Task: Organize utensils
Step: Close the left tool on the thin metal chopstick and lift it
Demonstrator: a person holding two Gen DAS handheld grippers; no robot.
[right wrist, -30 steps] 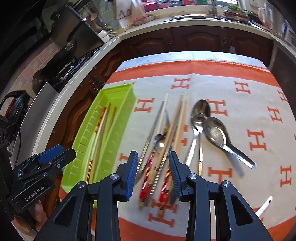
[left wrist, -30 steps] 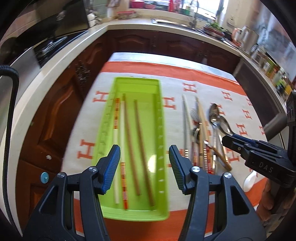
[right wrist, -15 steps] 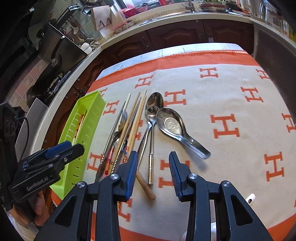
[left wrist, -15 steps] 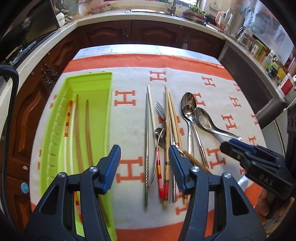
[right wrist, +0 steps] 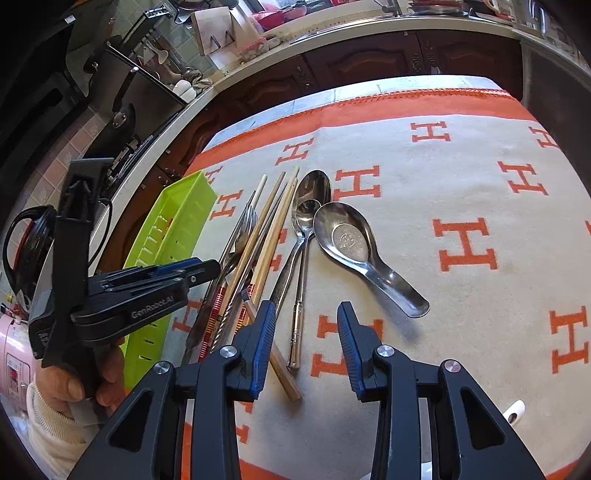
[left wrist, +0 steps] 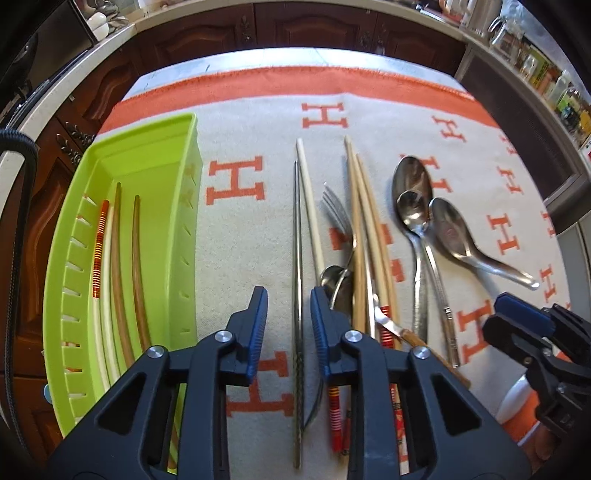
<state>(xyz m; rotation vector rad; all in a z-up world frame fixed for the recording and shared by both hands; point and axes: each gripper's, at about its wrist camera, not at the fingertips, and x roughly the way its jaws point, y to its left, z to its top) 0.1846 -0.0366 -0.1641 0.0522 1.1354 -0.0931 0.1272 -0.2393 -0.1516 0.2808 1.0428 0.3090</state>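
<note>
A green tray (left wrist: 166, 184) on the left holds several chopsticks (left wrist: 118, 258). To its right lies a pile of utensils: a metal chopstick (left wrist: 297, 258), a white chopstick (left wrist: 310, 206), wooden chopsticks (left wrist: 360, 229), a fork (left wrist: 334, 210) and three spoons (left wrist: 417, 214). My left gripper (left wrist: 289, 325) is partly closed, its blue pads either side of the metal chopstick just above the cloth. My right gripper (right wrist: 306, 343) is open and empty over the cloth, right of the pile (right wrist: 258, 240). The large spoon (right wrist: 354, 243) lies ahead of it.
An orange and beige cloth (right wrist: 480, 184) covers the table. A white object (right wrist: 515, 411) lies near the front right edge. Dark cabinets and a counter (left wrist: 295, 26) stand behind. The tray also shows in the right wrist view (right wrist: 173, 229).
My left gripper has moved right from over the tray to the utensil pile, lowered, and narrowed its jaws around the metal chopstick. My right gripper has shifted right and opened wider.
</note>
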